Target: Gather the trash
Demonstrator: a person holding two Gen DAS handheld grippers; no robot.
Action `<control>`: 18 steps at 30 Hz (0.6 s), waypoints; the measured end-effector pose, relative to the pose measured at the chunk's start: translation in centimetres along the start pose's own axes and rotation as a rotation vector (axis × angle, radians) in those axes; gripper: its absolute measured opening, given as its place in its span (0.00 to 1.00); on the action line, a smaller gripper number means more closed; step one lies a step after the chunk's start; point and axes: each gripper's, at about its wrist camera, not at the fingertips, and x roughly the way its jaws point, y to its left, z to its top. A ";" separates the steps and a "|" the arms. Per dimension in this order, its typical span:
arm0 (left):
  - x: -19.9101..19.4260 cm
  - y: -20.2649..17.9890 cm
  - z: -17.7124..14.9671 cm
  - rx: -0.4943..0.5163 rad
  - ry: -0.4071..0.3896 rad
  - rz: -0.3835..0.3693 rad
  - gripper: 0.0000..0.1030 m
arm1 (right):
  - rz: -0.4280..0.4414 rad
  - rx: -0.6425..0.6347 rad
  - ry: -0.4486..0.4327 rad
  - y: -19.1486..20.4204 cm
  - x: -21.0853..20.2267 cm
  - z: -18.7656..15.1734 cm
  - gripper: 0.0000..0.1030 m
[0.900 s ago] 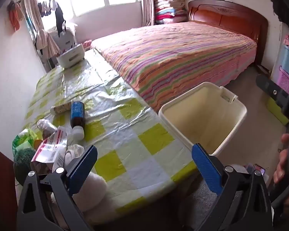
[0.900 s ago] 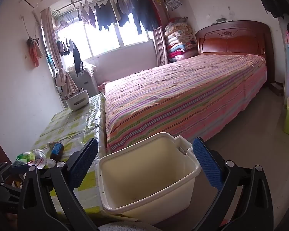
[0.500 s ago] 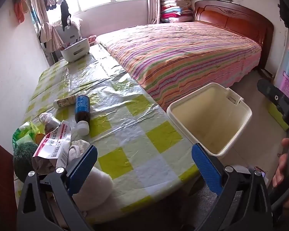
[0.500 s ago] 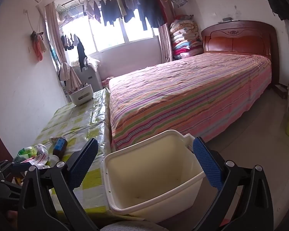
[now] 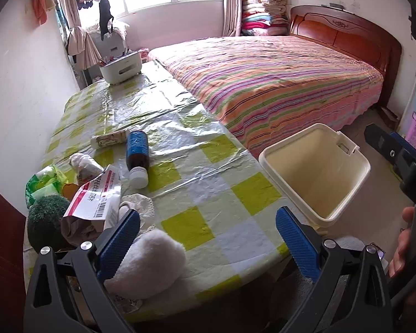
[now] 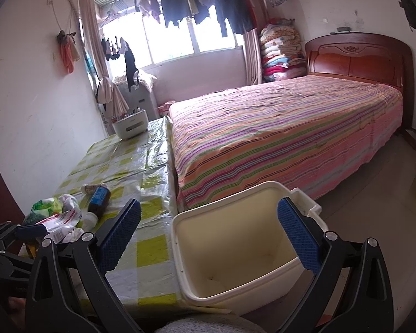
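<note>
Left gripper wide, empty; view has lifted off table edge, bringing trash pile at 9 o'clock and bottle into reach. Right gripper wide, empty over bin. Collection not begun.

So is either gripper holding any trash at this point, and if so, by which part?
Nothing is held. The left gripper and right gripper both stand wide open and empty; the brown bottle lies untouched on the table.
</note>
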 end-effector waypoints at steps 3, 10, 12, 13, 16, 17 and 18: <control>-0.1 0.4 -0.1 -0.010 0.007 -0.005 0.93 | 0.006 -0.007 0.001 0.6 0.0 0.0 0.94; -0.2 0.9 -0.3 -0.028 0.009 -0.005 0.93 | 0.019 -0.009 0.009 1.0 0.1 0.1 0.94; -0.2 0.9 -0.3 -0.028 0.012 -0.007 0.93 | 0.020 -0.007 0.011 1.1 0.1 0.1 0.94; -0.2 0.9 -0.4 -0.026 0.014 -0.009 0.93 | 0.018 -0.007 0.011 1.1 0.0 0.1 0.94; -0.3 0.8 -0.4 -0.022 0.013 -0.006 0.93 | 0.020 -0.002 0.013 1.0 0.0 0.1 0.94; -0.3 0.8 -0.4 -0.022 0.011 -0.007 0.93 | 0.021 0.001 0.013 0.9 0.0 0.1 0.94; -0.4 0.8 -0.4 -0.024 0.010 -0.008 0.93 | 0.020 0.001 0.013 0.9 0.0 0.1 0.94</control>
